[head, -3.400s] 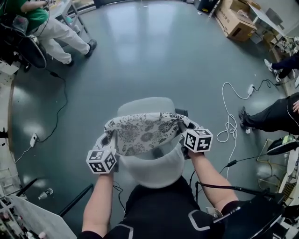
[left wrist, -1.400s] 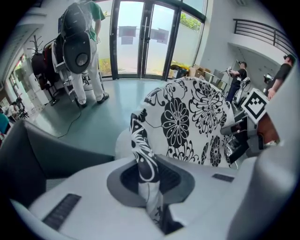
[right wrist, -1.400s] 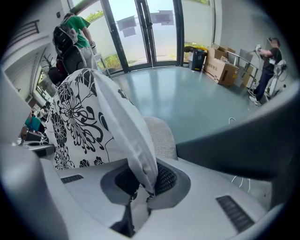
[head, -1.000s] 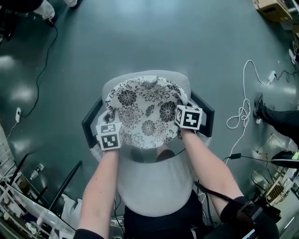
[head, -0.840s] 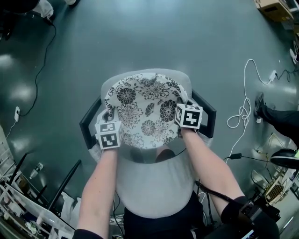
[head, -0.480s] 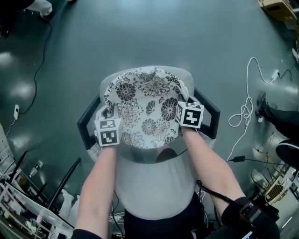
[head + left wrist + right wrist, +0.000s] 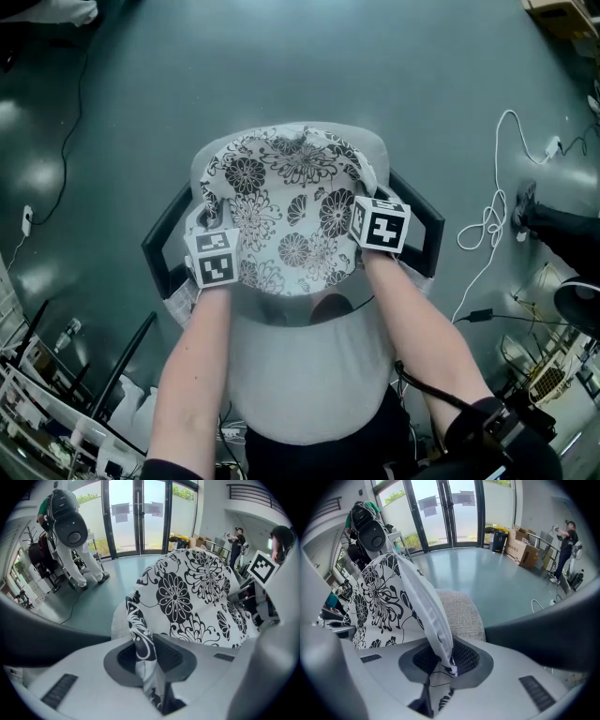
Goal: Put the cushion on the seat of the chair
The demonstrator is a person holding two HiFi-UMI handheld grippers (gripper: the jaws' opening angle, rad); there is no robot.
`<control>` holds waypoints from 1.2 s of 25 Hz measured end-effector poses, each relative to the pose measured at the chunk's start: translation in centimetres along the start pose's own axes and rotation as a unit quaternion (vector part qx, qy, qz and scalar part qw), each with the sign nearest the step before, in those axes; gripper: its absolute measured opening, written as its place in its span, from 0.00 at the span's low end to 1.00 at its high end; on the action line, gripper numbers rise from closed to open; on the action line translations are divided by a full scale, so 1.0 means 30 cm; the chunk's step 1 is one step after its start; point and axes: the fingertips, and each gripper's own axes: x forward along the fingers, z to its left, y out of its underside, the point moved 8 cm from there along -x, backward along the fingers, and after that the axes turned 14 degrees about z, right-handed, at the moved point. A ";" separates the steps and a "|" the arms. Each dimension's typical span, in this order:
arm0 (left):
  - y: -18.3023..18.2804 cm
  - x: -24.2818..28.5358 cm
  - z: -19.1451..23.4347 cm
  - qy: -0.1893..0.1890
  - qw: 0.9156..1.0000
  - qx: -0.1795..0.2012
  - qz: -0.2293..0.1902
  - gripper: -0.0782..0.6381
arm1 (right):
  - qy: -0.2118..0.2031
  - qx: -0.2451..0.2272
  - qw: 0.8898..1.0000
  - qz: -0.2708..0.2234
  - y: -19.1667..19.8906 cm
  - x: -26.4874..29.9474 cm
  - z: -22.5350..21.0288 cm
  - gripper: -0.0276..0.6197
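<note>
A black-and-white floral cushion lies spread on the grey seat of a chair with black armrests. The chair's grey back is nearest me. My left gripper is at the cushion's left edge and its jaws are opening. The cushion's hem stands loosely between its pads. At the right edge is my right gripper. Its jaws are slightly apart, with the cushion's corner lying between them. In the right gripper view, grey seat fabric shows beside the cushion.
White cables trail on the green floor right of the chair, near a person's shoe. A black cable runs at the left, and a black bar stands at the lower left. Cardboard boxes and glass doors lie farther off.
The cushion, earlier held up over the chair back, now rests flat on the seat. Over the last second both grippers stayed at its side edges, the left one sinking slightly.
</note>
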 end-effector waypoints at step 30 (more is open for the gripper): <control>-0.080 -0.560 -0.127 -0.006 0.983 0.017 -0.182 0.43 | -0.001 -0.078 0.996 -0.046 -0.038 -0.347 0.133 0.54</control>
